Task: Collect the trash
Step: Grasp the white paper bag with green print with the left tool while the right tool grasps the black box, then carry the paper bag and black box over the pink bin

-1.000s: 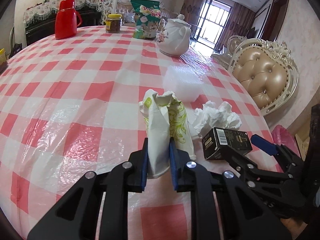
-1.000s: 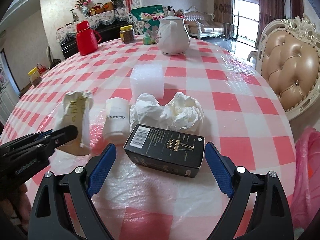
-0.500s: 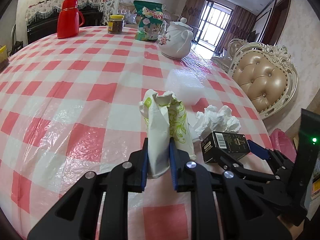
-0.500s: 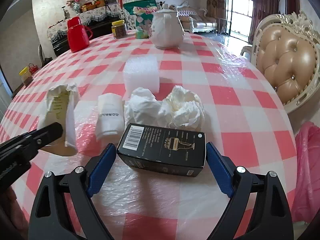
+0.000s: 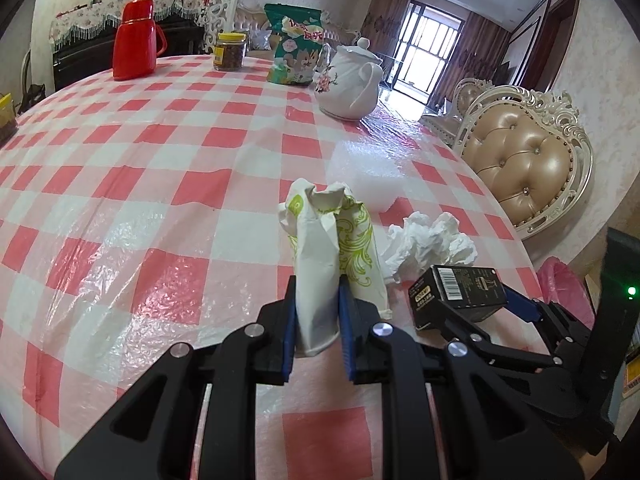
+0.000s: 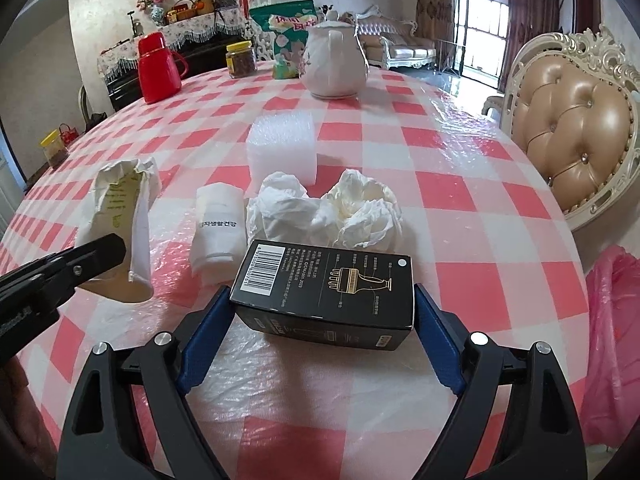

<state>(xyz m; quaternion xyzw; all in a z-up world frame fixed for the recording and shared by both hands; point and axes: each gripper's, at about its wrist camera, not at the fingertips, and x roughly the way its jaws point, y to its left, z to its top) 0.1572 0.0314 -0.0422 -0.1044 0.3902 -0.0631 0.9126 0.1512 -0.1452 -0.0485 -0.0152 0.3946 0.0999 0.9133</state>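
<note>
On the checkered table (image 6: 460, 168), my left gripper (image 5: 316, 320) squeezes a crushed cup (image 5: 320, 248), my right gripper (image 6: 320, 320) squeezes the black box (image 6: 328, 292). Tissues (image 6: 324, 212) still wait.

**Readable markings from my two wrist views**

On the black box (image 6: 328, 286) I can see a barcode with digits too small to read, small white print, and a gold drawing. The white folded packet (image 6: 218, 226) carries a line of Korean text I cannot reliably make out. The green snack bag (image 6: 286, 40) shows large characters, illegible to me.
</note>
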